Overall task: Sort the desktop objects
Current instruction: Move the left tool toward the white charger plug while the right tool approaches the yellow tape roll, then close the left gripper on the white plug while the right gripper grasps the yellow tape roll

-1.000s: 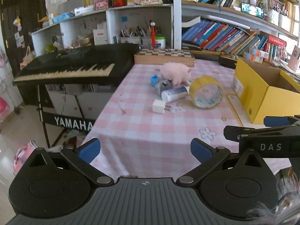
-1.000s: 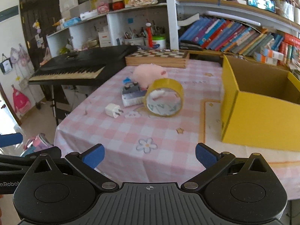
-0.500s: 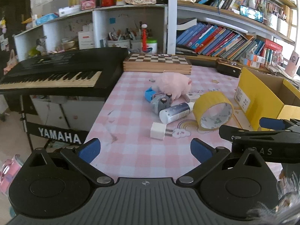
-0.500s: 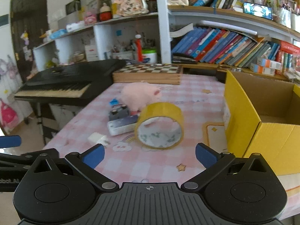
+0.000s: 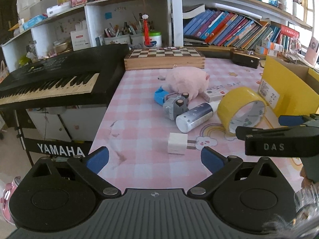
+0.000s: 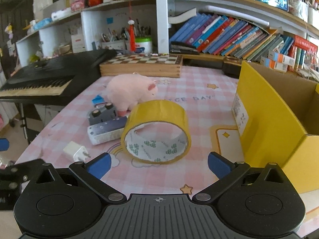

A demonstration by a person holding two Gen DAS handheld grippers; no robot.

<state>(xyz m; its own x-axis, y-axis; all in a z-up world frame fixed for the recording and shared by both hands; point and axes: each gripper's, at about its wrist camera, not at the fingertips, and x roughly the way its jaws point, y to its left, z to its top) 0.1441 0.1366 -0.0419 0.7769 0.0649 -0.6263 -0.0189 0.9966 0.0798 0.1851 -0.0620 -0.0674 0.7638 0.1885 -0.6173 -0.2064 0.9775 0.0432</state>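
Note:
On the pink checked tablecloth [image 5: 143, 171] lie a white plug adapter [image 5: 177, 146], a white-and-blue bottle [image 5: 196, 115], a grey toy car [image 5: 176, 104], a pink plush pig [image 5: 187, 81] and a yellow tape roll [image 5: 241, 109]. My left gripper [image 5: 155, 157] is open and empty, just short of the adapter. My right gripper [image 6: 158, 163] is open and empty, right in front of the tape roll [image 6: 157, 131], which stands on its edge. An open yellow box [image 6: 275, 119] stands to the right.
A black keyboard [image 5: 53, 79] juts over the table's left edge. A wooden chessboard box [image 5: 164, 58] lies at the back, bookshelves [image 5: 229, 29] behind it. A small dark case [image 5: 245, 59] sits at the back right. A blue scrap [image 5: 159, 95] lies by the car.
Both grippers have moved forward over the table toward the objects. The left has closed in on the adapter, the right on the tape roll. Both stay open.

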